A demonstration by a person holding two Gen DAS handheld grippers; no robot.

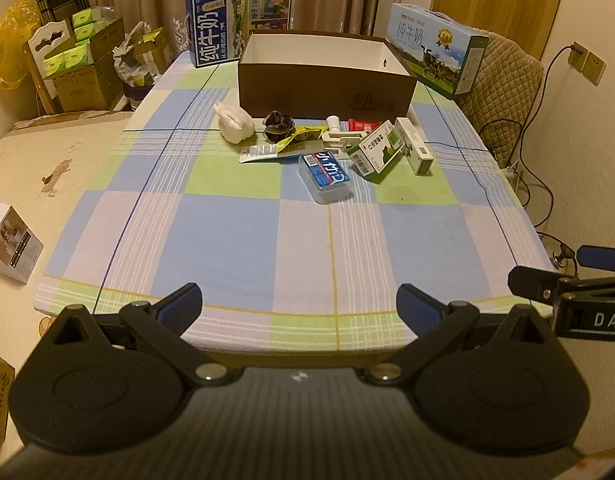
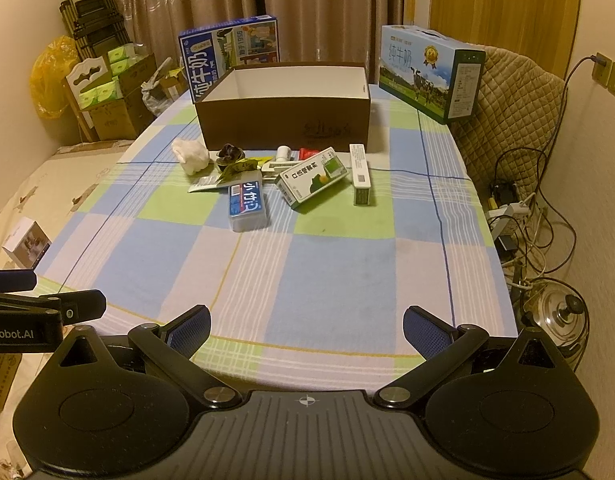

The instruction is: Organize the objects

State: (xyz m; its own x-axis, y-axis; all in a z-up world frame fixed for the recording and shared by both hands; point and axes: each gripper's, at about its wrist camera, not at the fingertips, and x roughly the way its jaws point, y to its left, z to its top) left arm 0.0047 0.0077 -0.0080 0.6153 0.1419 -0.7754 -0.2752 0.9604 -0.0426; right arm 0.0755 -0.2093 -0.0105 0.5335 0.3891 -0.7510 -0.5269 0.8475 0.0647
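Item 1, brown box [image 1: 325, 92]: open-topped, empty, white inside, set at far middle of checked surface [image 1: 235, 240]; judged the receptacle for the sort, mouth up so things can be dropped in

Item 2, loose lot, strewn just before the box's near wall, several overlapping: white bundle [image 1: 234, 123], dark scrunchie [image 1: 278, 125], yellow-green sachet [image 1: 301, 138], white clip-like piece [image 1: 337, 138], red packet [image 1: 361, 125], clear case with blue label [image 1: 326, 176], green-and-white carton [image 1: 378, 151], slim white carton [image 1: 414, 146]; none yet boxed, so task judged at its start

Item 3, two milk cartons [image 1: 237, 26] standing behind box, apparently not part of lot

Item 4, left tongs [image 1: 298, 304] and right tongs [image 2: 306, 330]: both spread wide, empty, tilted down at near edge, well apart from lot; placed as if for a first reach
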